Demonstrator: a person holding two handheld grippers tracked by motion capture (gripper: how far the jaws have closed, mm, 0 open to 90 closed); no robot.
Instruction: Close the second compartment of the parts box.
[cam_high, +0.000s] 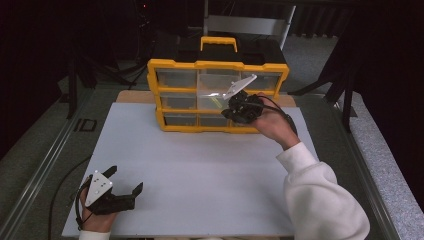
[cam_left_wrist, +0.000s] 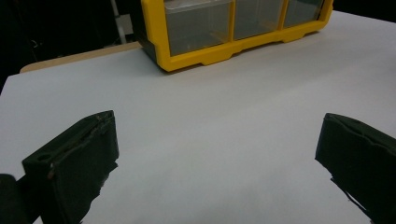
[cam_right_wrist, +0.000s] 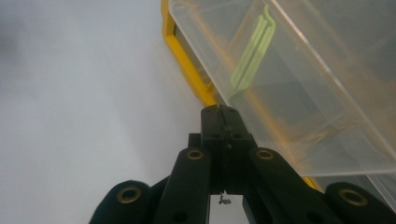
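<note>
A yellow organiser (cam_high: 218, 65) with clear drawers stands at the far edge of the white board. Its middle drawer (cam_high: 210, 95) is pulled out toward me; a pale green clip-like piece (cam_right_wrist: 252, 51) lies inside it, seen through the clear wall (cam_right_wrist: 299, 107). My right gripper (cam_high: 227, 111) sits at the front of this drawer, tilted, with its jaws pressed together (cam_right_wrist: 222, 114) beside the drawer's lower edge. Nothing shows between them. My left gripper (cam_high: 125, 179) rests near the front left corner of the board with its jaws wide apart (cam_left_wrist: 219, 154) over bare board.
The white board (cam_high: 200, 170) covers the table top. The organiser's bottom row (cam_left_wrist: 224, 23) faces the left gripper from afar. A black case with a yellow handle (cam_high: 219, 44) stands behind the organiser. Metal rails (cam_high: 45, 165) run along both table sides.
</note>
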